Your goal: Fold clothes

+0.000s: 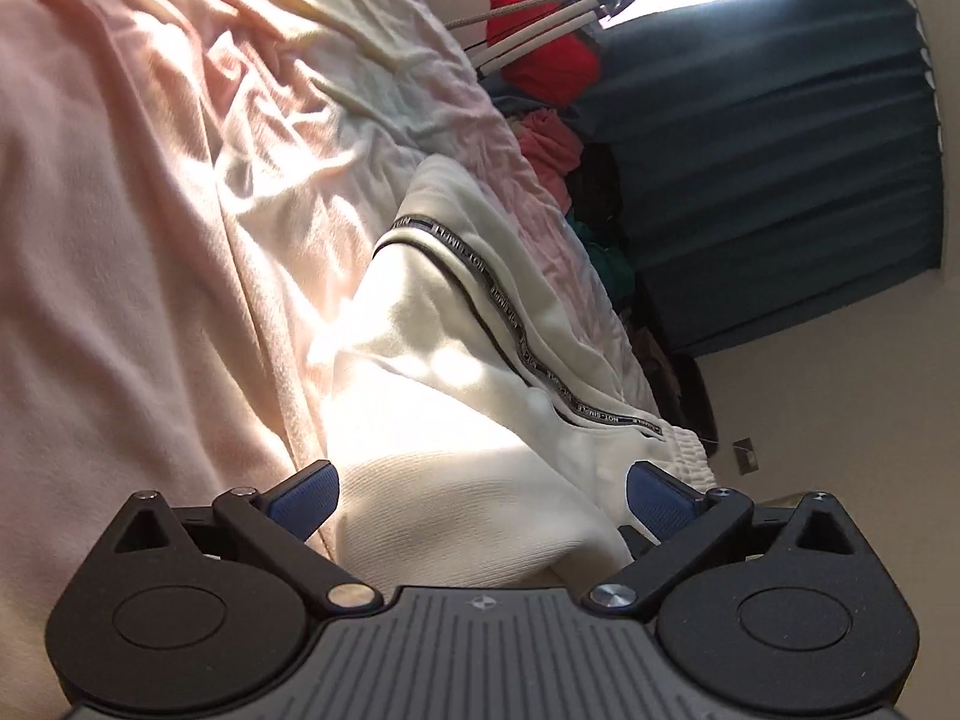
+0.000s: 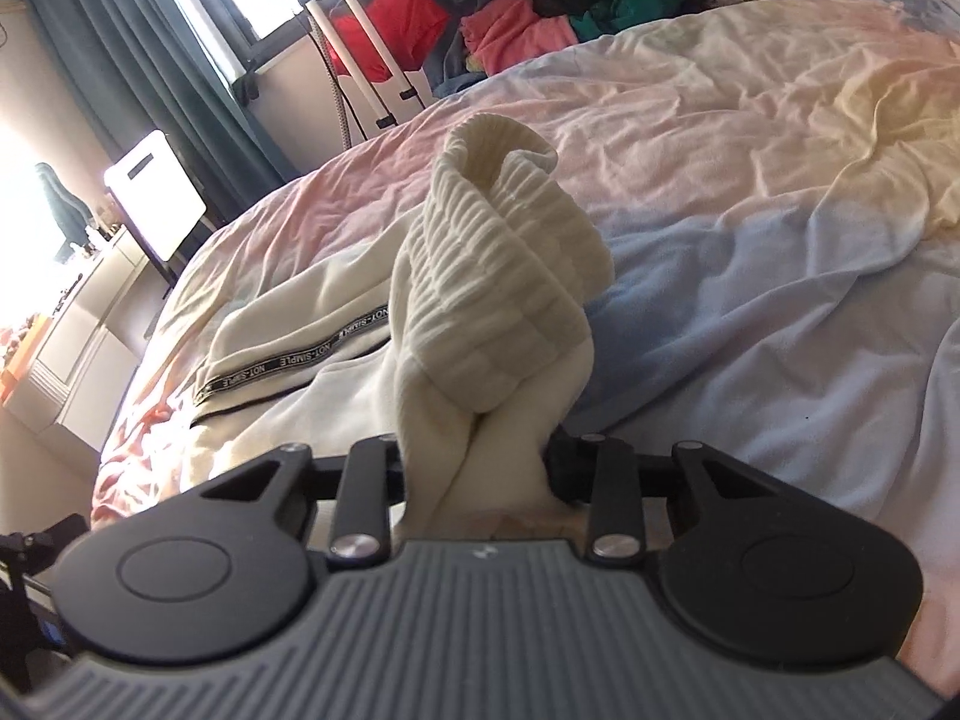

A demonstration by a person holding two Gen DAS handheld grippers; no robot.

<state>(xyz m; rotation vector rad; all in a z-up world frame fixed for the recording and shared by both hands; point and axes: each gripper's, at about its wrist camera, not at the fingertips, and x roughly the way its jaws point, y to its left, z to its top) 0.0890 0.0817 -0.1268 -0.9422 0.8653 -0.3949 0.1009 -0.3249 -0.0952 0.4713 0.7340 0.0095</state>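
Garment: the cream knit trousers with a black lettered side stripe (image 2: 282,360) lie unfolded on the pastel bed sheet (image 2: 750,192).
Right gripper (image 2: 480,468): your fingers clamp the ribbed waistband (image 2: 510,276), lifted above the sheet.
Left gripper (image 1: 483,498): your fingers spread wide, gripping nothing, over a trouser leg.
Progress: barely begun; every fold remains.

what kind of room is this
Most likely a bedroom at home. A wide bed with a crumpled pink and pale blue sheet fills the view, dark teal curtains hang by a bright window, and a heap of red, pink and green clothes lies beyond the bed.

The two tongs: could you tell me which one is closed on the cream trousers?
The right tongs, pinching the ribbed waistband; the left tongs stand wide open.
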